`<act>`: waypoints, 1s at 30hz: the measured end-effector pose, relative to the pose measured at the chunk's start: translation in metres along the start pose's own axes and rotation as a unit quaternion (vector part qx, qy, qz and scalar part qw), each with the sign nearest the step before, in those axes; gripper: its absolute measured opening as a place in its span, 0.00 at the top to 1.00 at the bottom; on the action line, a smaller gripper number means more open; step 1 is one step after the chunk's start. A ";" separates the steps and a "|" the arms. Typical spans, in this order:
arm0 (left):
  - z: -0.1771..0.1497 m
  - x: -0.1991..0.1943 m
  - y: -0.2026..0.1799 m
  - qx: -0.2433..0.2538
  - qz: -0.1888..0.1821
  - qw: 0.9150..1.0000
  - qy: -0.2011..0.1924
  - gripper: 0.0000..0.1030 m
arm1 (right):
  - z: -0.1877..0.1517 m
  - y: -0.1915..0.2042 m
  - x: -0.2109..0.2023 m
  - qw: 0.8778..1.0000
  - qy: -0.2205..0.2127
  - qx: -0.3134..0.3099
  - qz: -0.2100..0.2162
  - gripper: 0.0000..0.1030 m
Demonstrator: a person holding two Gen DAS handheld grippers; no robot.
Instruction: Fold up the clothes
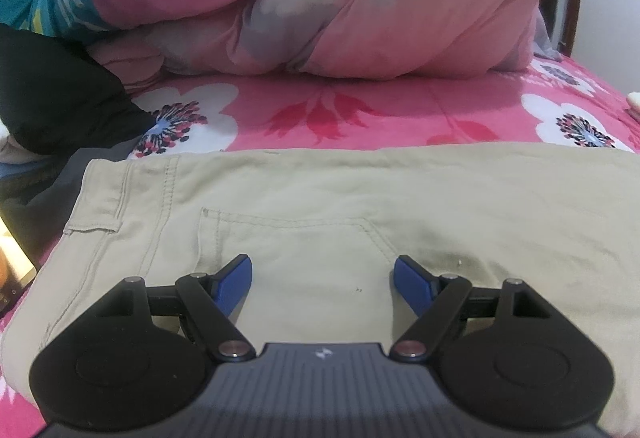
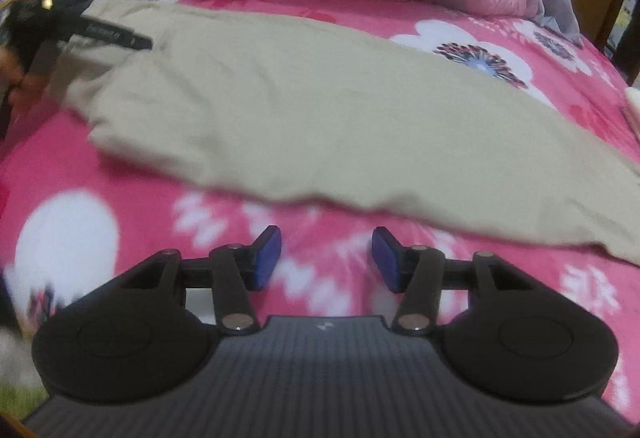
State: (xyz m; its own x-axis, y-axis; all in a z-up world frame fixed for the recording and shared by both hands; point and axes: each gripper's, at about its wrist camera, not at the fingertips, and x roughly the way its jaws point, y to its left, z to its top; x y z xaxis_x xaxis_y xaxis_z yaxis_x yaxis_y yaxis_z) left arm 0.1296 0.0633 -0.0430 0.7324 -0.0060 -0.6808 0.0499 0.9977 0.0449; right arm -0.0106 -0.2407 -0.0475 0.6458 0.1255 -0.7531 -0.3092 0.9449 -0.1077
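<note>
Khaki trousers [image 1: 360, 206] are matt woven cotton-like cloth (stitched seams); the bedsheet [image 1: 400, 110] is soft printed fabric.

No words or numbers are showing clearly enough to read: a small pale logo is sitting on each gripper body [image 1: 322, 353] [image 2: 322, 327], and a dark strap [image 2: 112, 34] at the trousers' [image 2: 320, 110] end is carrying print too blurred to make out.

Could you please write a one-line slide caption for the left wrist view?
Open left gripper poised over the back pocket of khaki trousers spread on a pink floral bedsheet.
</note>
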 end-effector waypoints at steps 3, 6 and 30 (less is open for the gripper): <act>0.000 -0.001 0.000 0.003 0.003 1.000 0.002 0.23 | 0.014 -0.018 -0.022 0.999 -0.044 -0.001 -0.030 0.51; 0.001 0.000 -0.001 -0.001 0.008 1.000 0.004 0.23 | 0.037 -0.051 -0.013 0.995 -0.084 0.027 -0.052 0.51; 0.002 0.002 -0.004 -0.007 0.019 1.000 0.004 0.22 | -0.087 -0.269 -0.008 0.960 -0.062 0.237 -0.136 0.70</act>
State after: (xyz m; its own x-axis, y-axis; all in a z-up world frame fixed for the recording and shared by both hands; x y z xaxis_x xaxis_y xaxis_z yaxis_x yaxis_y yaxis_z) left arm 0.1320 0.0588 -0.0426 0.7275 0.0320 -0.6854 0.0127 0.9981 0.0601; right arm 0.0065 -0.5220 -0.0694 0.7453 -0.1371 -0.6525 0.2151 0.9758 0.0406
